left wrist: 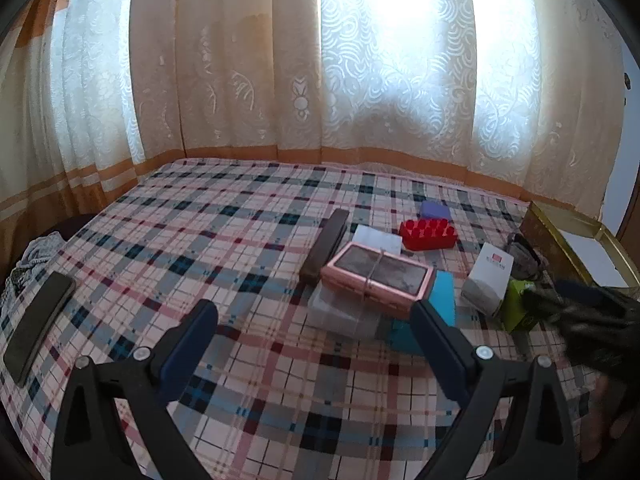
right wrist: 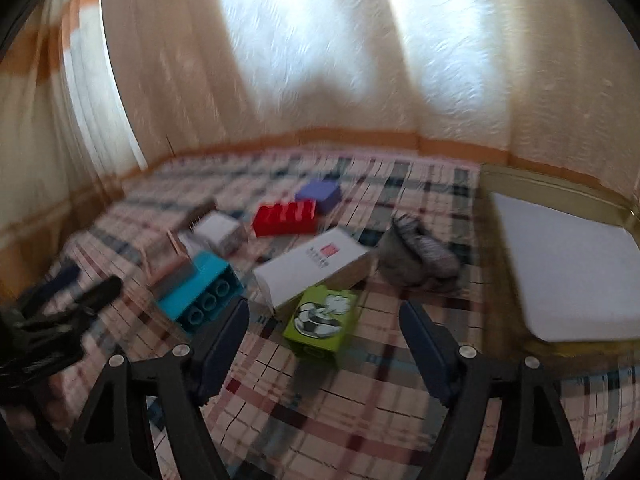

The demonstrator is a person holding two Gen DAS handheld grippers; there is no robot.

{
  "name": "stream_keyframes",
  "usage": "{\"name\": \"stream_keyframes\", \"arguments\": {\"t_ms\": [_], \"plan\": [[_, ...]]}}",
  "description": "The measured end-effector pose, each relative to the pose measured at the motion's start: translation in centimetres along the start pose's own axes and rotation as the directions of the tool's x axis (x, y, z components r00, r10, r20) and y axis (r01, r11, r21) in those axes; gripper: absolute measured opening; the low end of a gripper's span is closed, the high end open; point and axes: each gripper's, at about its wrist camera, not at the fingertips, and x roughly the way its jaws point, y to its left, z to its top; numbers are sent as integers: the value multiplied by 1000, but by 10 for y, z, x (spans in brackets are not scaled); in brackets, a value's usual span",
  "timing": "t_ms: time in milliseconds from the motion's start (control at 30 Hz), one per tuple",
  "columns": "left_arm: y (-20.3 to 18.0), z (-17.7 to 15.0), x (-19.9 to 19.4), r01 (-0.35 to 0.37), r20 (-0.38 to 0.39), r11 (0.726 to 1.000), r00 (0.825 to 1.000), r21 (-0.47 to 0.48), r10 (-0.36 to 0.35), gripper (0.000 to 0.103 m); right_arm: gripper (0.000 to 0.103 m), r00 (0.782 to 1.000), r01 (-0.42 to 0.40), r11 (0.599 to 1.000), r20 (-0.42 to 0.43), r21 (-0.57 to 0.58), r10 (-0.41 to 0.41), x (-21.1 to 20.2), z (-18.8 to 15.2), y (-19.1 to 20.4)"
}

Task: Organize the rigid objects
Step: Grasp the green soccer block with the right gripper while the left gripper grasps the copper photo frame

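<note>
Both claws stand spread with nothing between their pads. Nearest the right gripper [right wrist: 324,344], whose jaws frame only bare plaid bedspread [right wrist: 360,420], lies the green box [right wrist: 322,326] with a cartoon print, flat on the cloth just beyond the fingertips; it looks like the likeliest first pick, being closest and free on its near side. Its far edge is tucked under, or at least touching, the white carton [right wrist: 312,266] with a red mark, which lies tilted across it, so lifting the green one may tip the carton. Left of that sits the teal block [right wrist: 200,292], studs facing the camera. Farther back are the red block [right wrist: 286,218] and the purple block [right wrist: 320,194], side by side. A crumpled grey cloth bundle [right wrist: 416,258] lies to the right, soft and probably not part of the sorting.

At the right edge waits the gold-rimmed tray [right wrist: 560,196] with a pale lining, seemingly the place where the rigid things are meant to go; it holds nothing visible yet.

From the other side, the left gripper [left wrist: 316,326] hovers wide over the spread, short of the pile. Ahead of it the pink case [left wrist: 378,276], bound by a thin cord, rests on a clear plastic box [left wrist: 342,314], with a long dark case [left wrist: 324,246] beside them. A dark phone [left wrist: 38,328] lies well apart at the left, near the bed's edge. Lace curtains [left wrist: 280,60] close the background.
</note>
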Motion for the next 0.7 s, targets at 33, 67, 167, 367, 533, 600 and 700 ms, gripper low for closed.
{"name": "stream_keyframes", "arguments": {"t_ms": [33, 67, 167, 367, 533, 600, 700], "plan": [[0, 2, 0, 11, 5, 1000, 1000, 4, -11, 98, 79, 1000, 5, 1000, -25, -10, -5, 6, 1, 3], [-1, 5, -1, 25, 6, 1000, 1000, 9, -25, 98, 70, 998, 13, 1000, -57, -23, -15, 15, 1, 7], [-6, 12, 3, 67, 1, 997, 998, 41, -67, 99, 48, 990, 32, 999, -139, -39, -37, 33, 0, 9], [-30, 26, 23, 127, -23, 985, 992, 113, -125, 99, 34, 997, 30, 1000, -73, 5, -30, 16, -2, -10], [-45, 28, 47, 104, -61, 982, 994, 158, -96, 99, 34, 998, 62, 998, 11, -9, -62, -4, -1, -16], [-45, 29, 57, 111, -86, 980, 991, 162, -98, 99, 34, 998, 60, 998, 18, -4, -60, -5, 1, -19], [-40, 29, 66, 85, -105, 984, 992, 159, -69, 92, 34, 999, 34, 999, 1, 23, -34, -2, 1, -23]]}}
